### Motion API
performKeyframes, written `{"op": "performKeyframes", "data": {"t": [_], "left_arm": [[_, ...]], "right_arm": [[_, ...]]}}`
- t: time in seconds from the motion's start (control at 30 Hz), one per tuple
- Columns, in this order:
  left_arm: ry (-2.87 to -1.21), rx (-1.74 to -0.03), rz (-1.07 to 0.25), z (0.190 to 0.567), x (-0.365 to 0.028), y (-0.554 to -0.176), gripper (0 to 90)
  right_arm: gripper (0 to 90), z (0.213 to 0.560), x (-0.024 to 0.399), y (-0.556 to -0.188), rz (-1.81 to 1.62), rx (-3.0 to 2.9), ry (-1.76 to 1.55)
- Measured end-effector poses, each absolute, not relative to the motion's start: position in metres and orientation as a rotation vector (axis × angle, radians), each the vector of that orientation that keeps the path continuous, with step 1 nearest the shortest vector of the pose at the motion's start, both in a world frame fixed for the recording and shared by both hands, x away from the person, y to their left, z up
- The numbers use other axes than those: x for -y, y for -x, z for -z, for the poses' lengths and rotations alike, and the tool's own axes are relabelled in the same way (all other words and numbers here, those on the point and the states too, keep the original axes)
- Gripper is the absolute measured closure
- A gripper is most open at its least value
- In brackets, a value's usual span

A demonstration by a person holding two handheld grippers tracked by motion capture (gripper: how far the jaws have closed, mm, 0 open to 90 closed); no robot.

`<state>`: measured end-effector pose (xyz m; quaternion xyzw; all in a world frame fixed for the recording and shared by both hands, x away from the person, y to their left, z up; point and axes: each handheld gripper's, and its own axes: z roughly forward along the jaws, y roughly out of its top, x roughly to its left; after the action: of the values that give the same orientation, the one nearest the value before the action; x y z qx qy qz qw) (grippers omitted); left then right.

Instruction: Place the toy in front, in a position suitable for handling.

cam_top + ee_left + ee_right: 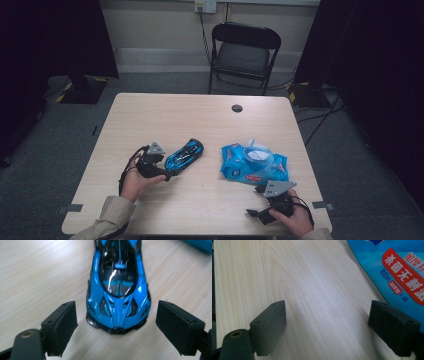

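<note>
**Left gripper spread at toy car's nose; right gripper spread beside wipes pack**

High view: pale wood worktop (200, 120) fills centre of frame. Blue toy sports car (184, 154) lies just left of centre, angled w/ one end toward upper right, other end toward lower left. Left gripper (167, 172) sits at that lower-left end, held by the left hand (134, 182), sleeve coming in from bottom left. Blue wet-wipes pack (255, 165) lies right of centre, white flap area on top, well apart from the car. Right gripper (257, 200) is at lower right, just below the pack, in the right hand (295, 220). Black folding chair (243, 50) stands beyond the worktop at top centre; small dark round grommet (237, 108) near the far edge.

Left gripper view: toy sports car (118, 282) runs down from top centre, its pointed end aimed at bottom of frame, resting on the worktop (37, 272). Left gripper (116, 327) is spread wide: one black pad at lower left, other at lower right, car's end between them w/ a gap each side, not touching either.

Right gripper view: right gripper (327, 327) also spread wide, bare worktop (299, 290) between the pads. Wet-wipes pack (397, 267) takes upper right corner, red label w/ white characters; lower-right pad is just beside its edge, can't tell if touching.
</note>
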<state>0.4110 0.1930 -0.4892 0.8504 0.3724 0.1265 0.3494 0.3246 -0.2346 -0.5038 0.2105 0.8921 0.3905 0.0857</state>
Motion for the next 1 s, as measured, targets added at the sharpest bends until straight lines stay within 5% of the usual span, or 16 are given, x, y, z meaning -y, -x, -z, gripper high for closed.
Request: {"op": "performKeyframes", "data": {"t": [0.5,0.6,0.7,1.0], "left_arm": [[-2.165,-0.939,-0.41,0.505,-0.178,-0.417,12.1],[-2.148,-0.912,-0.404,0.505,-0.179,-0.416,24.9],[-2.149,-0.91,-0.405,0.505,-0.179,-0.416,25.2],[-2.149,-0.91,-0.405,0.505,-0.179,-0.416,25.4]], "right_arm": [[13.9,0.504,0.235,-0.324,-1.163,-2.658,-0.627],[13.9,0.504,0.235,-0.324,-1.165,-2.66,-0.622],[15.9,0.503,0.236,-0.324,-1.17,-2.672,-0.619],[16.7,0.453,0.258,-0.318,-1.202,-2.504,-0.652]]}}
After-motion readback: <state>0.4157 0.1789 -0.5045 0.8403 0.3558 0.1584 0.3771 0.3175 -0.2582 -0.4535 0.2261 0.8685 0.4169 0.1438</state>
